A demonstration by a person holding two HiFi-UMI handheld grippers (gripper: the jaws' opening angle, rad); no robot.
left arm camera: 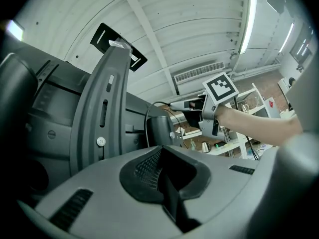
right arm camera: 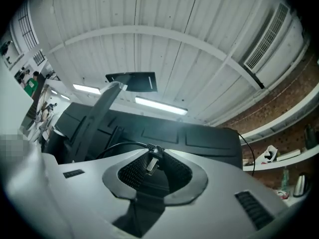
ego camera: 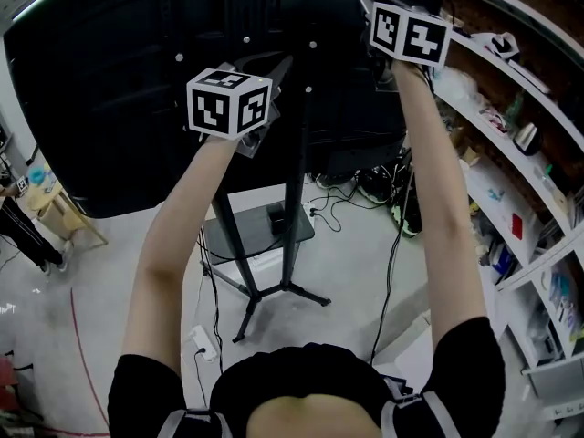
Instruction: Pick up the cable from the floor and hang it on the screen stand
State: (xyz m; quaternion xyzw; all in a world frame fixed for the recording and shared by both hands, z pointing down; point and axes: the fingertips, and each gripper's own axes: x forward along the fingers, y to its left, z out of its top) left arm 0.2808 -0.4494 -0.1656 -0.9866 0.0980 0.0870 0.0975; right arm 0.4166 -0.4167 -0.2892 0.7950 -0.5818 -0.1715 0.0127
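The right gripper [right arm camera: 155, 154] is clamped on the cable's plug [right arm camera: 151, 164], whose metal tip points toward 6 o'clock between the pads. From there the cable [right arm camera: 119, 145] runs out toward 9 o'clock. Beyond it, at 10 o'clock, rises the screen stand's upright [right arm camera: 99, 114], and the screen's back [right arm camera: 189, 136] fills 12 o'clock. The left gripper [left arm camera: 160, 151], jaws together with nothing seen between them, looks nearer that upright, so the hanging move likely goes leftward.

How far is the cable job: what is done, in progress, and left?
Done: the cable plug is off the floor, pinched in the right gripper. In hand: it and the left gripper are raised behind the screen. Left: hanging the cable on the screen stand.
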